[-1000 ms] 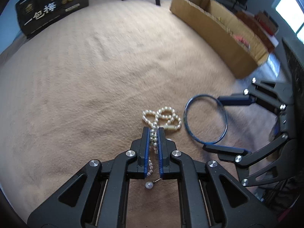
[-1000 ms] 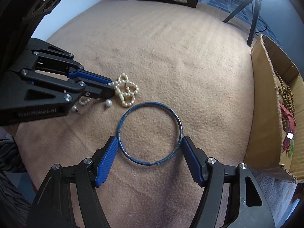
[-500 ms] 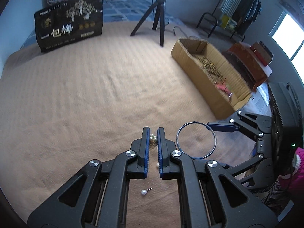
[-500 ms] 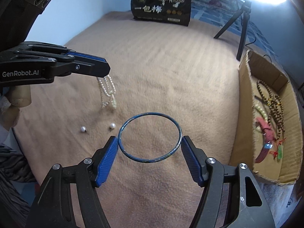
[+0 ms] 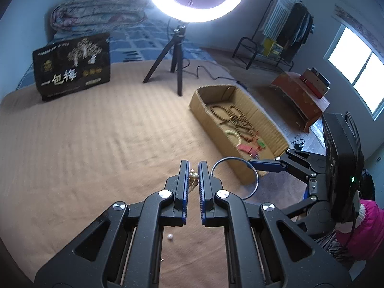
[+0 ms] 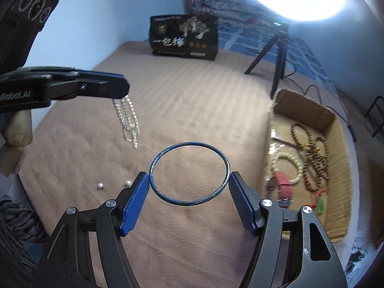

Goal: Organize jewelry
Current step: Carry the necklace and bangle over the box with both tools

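With the right gripper [image 6: 189,187] pinching the bangle [image 6: 189,174] across its width and the left gripper [image 6: 120,88] clamped on the dangling pearls [image 6: 127,120], the box [image 6: 336,168], long axis toward twelve o'clock, lies at three o'clock, nearer the right hand.

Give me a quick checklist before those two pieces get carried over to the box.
1. Left tongs gripping pearl strand: ok, it hangs from the tips.
2. Right tongs gripping bangle: ok, pads press both sides.
3. Both pieces clear of the blanket: ok.
4. Box open, with room: ok.
5. Nothing left behind: not ok, two loose pearls lie on the blanket.
6. Strand firmly pinched: cannot tell.
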A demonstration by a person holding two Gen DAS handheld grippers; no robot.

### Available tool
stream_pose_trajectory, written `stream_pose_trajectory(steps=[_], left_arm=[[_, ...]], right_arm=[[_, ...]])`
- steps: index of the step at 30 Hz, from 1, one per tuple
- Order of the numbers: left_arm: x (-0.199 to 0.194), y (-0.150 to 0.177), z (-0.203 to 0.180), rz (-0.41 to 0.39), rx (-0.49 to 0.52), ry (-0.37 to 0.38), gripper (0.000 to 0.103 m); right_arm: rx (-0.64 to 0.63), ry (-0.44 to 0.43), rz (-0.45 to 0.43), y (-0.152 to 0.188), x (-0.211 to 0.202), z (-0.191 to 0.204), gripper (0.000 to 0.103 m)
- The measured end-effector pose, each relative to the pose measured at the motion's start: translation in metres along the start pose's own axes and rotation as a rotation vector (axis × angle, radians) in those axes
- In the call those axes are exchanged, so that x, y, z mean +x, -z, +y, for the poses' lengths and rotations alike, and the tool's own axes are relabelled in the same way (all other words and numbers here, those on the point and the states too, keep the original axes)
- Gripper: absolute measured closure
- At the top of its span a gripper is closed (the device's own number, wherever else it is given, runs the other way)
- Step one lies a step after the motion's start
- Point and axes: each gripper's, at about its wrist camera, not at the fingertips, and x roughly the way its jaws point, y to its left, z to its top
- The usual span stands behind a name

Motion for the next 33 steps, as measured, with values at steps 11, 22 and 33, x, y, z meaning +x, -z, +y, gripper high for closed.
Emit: stream_pose_trajectory(steps=[11,22,33], left_arm=[[0.018,-0.024,-0.036,-0.025,0.035,0.051,0.097],[0.045,-0.043,-0.07,-0.038,0.068,0.087,0.098],[0.087,-0.072,-0.096,-0.055,0.079,0.119,0.098]], right_arm=[[0.1,0.082,-0.032,-0.01,-0.018,-0.067,0.035],[0.199,0.15,-0.018,-0.002,-0.027,-0.129,0.035],[0.219,0.165,0.028,0.011,-0.024,-0.149,0.035]])
